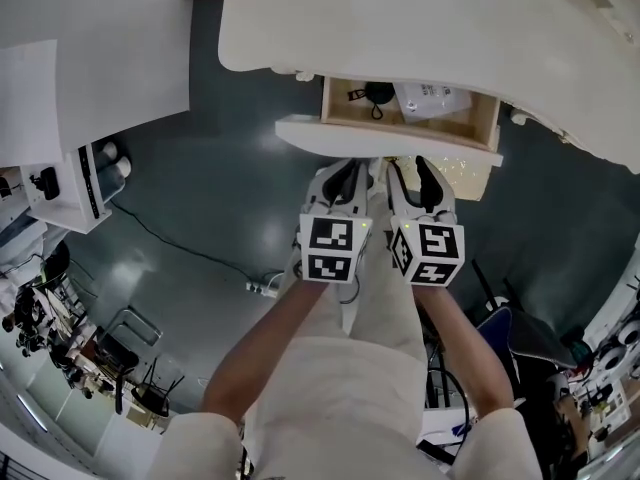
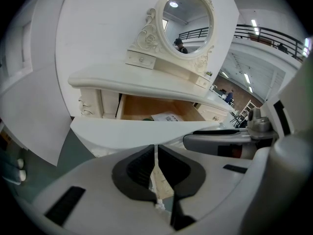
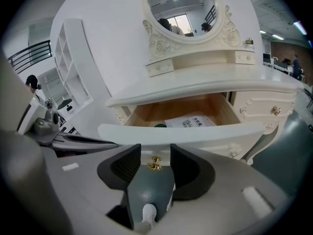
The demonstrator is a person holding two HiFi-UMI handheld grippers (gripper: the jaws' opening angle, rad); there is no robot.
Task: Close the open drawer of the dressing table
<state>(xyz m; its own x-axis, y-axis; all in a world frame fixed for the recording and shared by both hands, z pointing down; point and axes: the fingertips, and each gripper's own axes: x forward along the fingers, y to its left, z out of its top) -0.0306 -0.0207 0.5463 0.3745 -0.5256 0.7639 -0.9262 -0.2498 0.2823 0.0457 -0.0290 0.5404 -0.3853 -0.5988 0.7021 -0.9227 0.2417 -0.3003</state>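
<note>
The white dressing table (image 1: 420, 18) has its middle drawer (image 1: 395, 140) pulled out, and the wooden inside shows. A white printed packet (image 3: 191, 121) and a dark item (image 1: 377, 94) lie in it. Both grippers sit side by side just in front of the drawer's white front panel (image 3: 186, 133). My left gripper (image 2: 155, 153) has its pads almost touching, with nothing between them. The jaws of my right gripper (image 3: 155, 153) stand apart around the drawer's small gold knob (image 3: 155, 164), with a gap on each side of it.
An oval mirror (image 3: 183, 9) with small drawers beneath it stands on the table top. A white shelf unit (image 1: 90, 183) is at the left. A cable and power strip (image 1: 262, 286) lie on the dark floor. Chairs and clutter fill the lower corners.
</note>
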